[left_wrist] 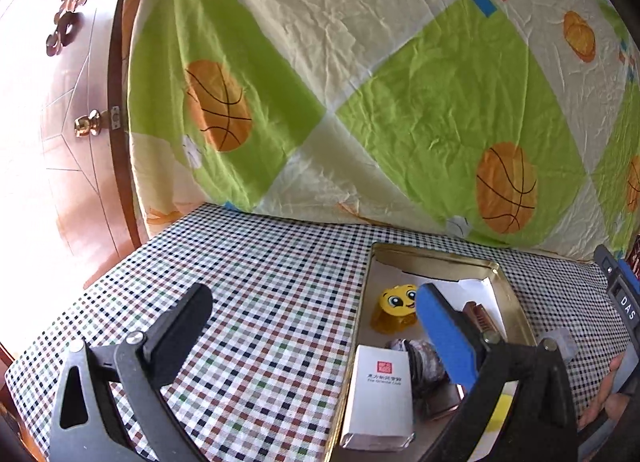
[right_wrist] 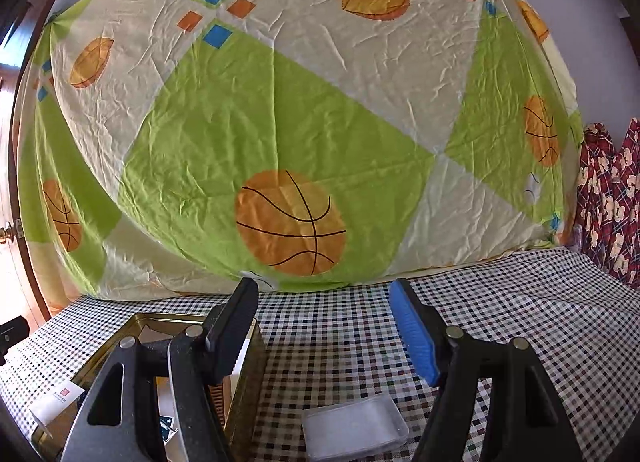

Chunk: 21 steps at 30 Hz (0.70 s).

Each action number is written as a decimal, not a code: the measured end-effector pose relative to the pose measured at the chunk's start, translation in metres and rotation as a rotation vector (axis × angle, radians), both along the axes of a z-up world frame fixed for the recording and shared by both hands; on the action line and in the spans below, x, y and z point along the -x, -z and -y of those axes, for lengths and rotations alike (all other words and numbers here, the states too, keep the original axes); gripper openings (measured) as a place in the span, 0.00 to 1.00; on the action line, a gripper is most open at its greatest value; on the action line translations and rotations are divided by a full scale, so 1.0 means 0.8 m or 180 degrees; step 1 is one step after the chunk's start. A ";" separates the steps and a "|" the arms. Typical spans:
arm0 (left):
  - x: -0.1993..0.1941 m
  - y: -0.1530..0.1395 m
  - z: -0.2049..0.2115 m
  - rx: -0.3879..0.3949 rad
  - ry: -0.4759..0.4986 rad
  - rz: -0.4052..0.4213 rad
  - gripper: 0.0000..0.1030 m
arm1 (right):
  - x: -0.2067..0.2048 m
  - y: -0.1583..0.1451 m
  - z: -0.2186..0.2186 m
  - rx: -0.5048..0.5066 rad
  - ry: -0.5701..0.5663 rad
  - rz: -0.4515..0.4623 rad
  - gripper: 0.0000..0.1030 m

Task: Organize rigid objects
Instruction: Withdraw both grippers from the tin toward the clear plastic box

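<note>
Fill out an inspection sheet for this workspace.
Surface: checked cloth covers the table.
Job's things: gold tin holds a yellow smiley toy and a white box; clear case lies on the cloth beside the tin.
Clutter: nothing seen.
Grippers: left gripper open, empty; right gripper open above the case.
Cables: nothing seen.
Surroundings: basketball-print sheet behind; wooden door at left.

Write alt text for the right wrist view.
The open right gripper hovers over a checkered tablecloth, with a clear plastic case lying below between its fingers. A gold tin sits to the left, and a basketball-print sheet hangs behind.
</note>
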<state>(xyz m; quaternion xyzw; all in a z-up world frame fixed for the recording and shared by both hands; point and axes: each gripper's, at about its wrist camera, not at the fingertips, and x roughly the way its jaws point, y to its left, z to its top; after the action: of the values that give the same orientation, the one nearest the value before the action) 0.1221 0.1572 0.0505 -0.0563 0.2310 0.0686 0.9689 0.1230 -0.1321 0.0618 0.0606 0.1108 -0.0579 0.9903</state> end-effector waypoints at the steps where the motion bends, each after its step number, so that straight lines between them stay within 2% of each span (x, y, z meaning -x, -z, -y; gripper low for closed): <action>1: 0.003 0.002 -0.003 0.0011 -0.0004 -0.0020 1.00 | 0.003 0.000 0.000 0.0014 0.0012 0.0023 0.68; 14: 0.037 0.001 -0.015 -0.0171 -0.0150 -0.0015 1.00 | 0.035 0.004 0.029 0.0161 0.0316 0.0078 0.68; 21: 0.052 0.000 0.006 -0.0226 0.0000 0.0012 1.00 | 0.064 0.000 0.072 0.0037 0.0561 0.0111 0.68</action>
<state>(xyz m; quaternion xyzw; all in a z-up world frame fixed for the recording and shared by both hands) 0.0806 0.1521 0.0504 -0.0219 0.2266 0.0767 0.9707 0.0722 -0.1900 0.0617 0.0654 0.0875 -0.1443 0.9835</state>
